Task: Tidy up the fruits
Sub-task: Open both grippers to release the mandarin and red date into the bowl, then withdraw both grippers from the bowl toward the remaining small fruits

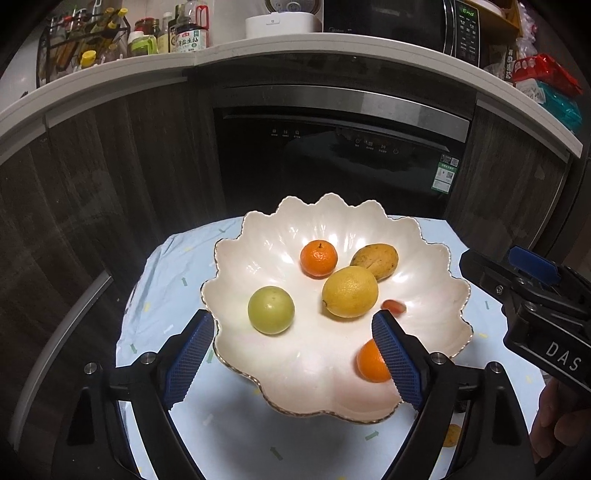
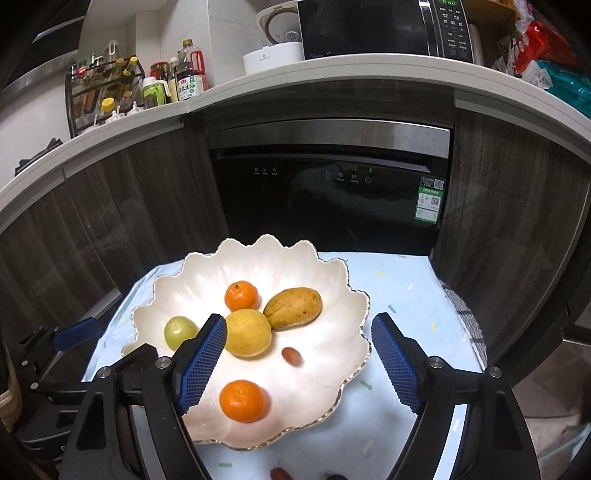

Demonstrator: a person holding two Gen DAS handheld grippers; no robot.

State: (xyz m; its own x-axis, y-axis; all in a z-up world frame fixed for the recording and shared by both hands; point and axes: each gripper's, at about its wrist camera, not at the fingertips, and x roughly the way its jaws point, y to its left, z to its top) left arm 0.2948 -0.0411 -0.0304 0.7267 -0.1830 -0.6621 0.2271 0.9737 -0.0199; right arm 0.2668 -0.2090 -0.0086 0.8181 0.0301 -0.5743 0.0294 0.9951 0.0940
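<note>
Dim room, glare on bowl [image 1: 258, 236], fisheye-bent edges, maybe slight blur.

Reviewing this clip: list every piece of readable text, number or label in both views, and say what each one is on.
"End": green display of the microwave, also in the right wrist view.
"DAS": white letters on the right tool body.
Soy sauce bottle: Chinese characters on its label, too blurred to read.
Sticker with QR codes on the built-in appliance: too small.
Appliance button captions and red snack bag: unreadable.

Left tool [image 1: 295, 354] jaws wide over scalloped bowl [image 1: 258, 236]; six fruits inside.
</note>
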